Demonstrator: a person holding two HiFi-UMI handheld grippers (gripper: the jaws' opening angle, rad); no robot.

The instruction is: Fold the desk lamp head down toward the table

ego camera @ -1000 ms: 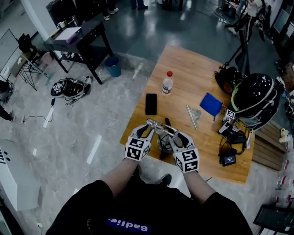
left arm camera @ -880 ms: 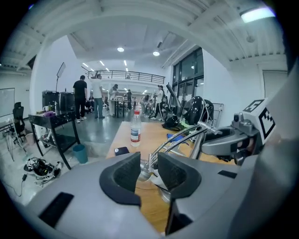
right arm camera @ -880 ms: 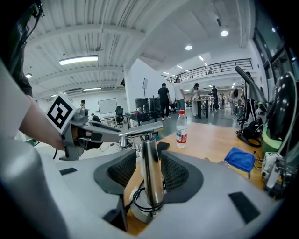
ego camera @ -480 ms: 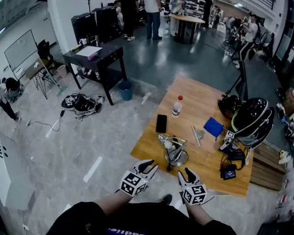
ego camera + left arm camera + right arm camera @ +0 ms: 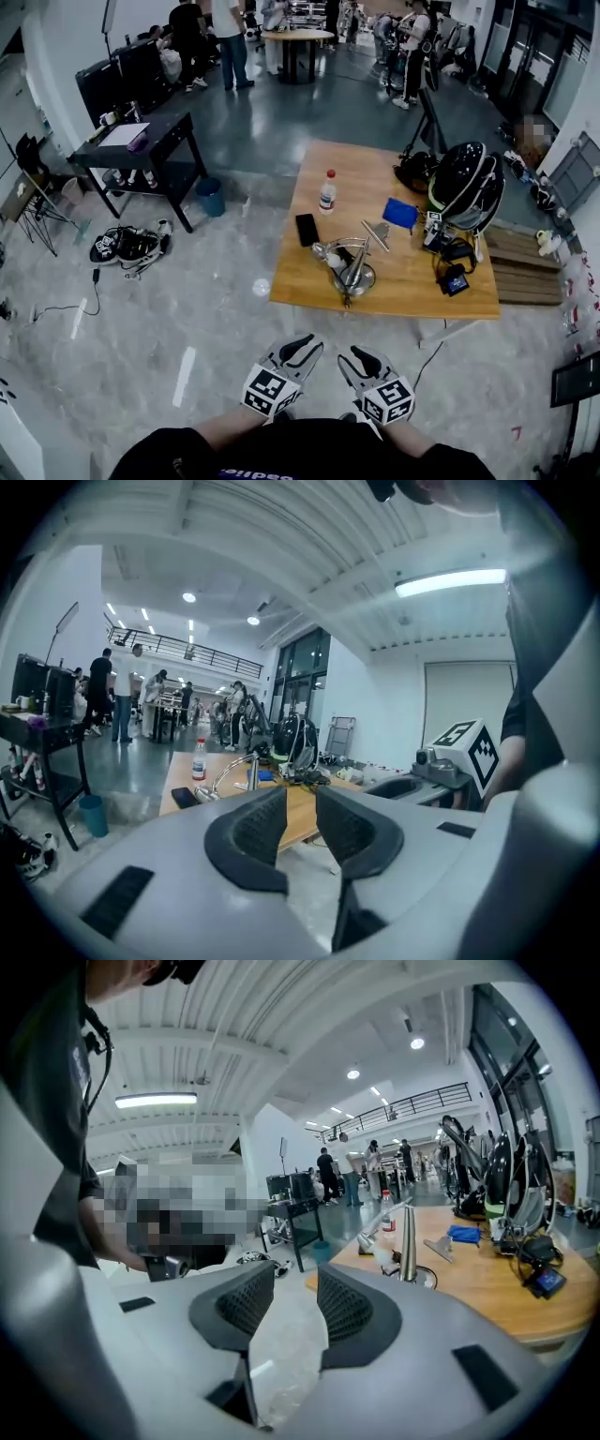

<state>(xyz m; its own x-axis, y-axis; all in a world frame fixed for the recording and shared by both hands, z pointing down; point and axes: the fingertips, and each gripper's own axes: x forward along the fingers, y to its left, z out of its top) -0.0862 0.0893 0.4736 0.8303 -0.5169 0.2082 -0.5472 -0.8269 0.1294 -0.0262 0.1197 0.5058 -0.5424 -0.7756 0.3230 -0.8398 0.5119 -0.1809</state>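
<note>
The silver desk lamp [image 5: 352, 270] stands on the wooden table [image 5: 412, 281], its arm bent low and its head [image 5: 323, 251] close to the tabletop. Both grippers hang over the floor well short of the table, clear of the lamp. The left gripper [image 5: 302, 349] is open with nothing between its pads. The right gripper [image 5: 359, 360] is open and empty too. From the left gripper view the lamp [image 5: 234, 769] shows far off beyond the left gripper [image 5: 300, 803]. The right gripper view has the lamp [image 5: 405, 1241] past the right gripper [image 5: 295, 1283].
On the table lie a water bottle [image 5: 327, 191], a black phone [image 5: 307, 229], a blue cloth [image 5: 400, 213], a black helmet [image 5: 464, 178] and small electronics [image 5: 454, 278]. A black side table [image 5: 141, 155] and a blue bin [image 5: 210, 197] stand at the left. People stand in the background.
Both grippers left the lamp and drew back from the table toward my body. The view has pulled away, so the table now sits farther off.
</note>
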